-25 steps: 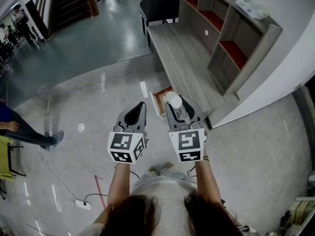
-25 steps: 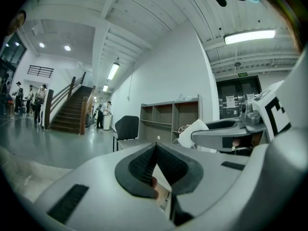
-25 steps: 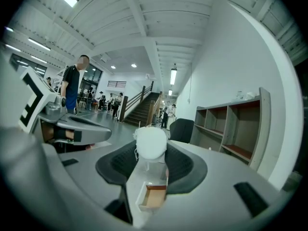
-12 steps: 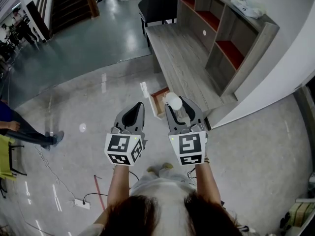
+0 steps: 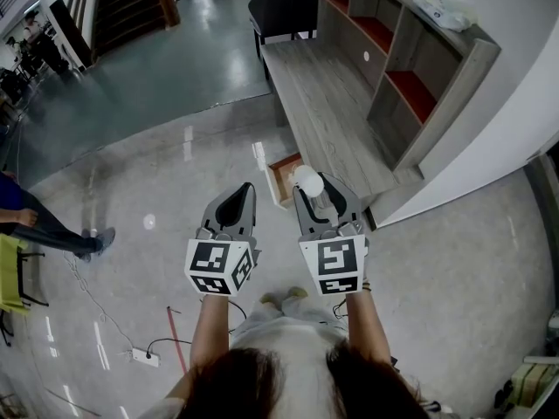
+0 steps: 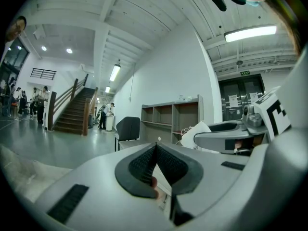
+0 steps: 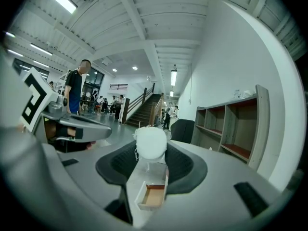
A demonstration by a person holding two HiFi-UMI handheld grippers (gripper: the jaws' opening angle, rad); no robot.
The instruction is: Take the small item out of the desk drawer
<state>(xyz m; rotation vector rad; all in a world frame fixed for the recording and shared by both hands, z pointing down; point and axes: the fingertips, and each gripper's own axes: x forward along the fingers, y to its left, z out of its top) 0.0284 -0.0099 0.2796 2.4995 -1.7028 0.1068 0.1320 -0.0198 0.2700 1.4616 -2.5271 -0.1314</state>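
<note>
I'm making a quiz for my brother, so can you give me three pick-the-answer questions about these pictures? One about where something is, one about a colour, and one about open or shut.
1. Where is the white ball?
A) on the floor
B) between the jaws of the right gripper
C) on the stairs

2. What colour is the chair at the far end of the desk?
A) black
B) yellow
C) pink

3. How is the desk drawer?
A) shut
B) pulled open
C) lying on top of the desk

Answers:
1 B, the jaws are closed on it.
2 A, its seat and back look black.
3 B, its orange-brown inside shows.
</note>
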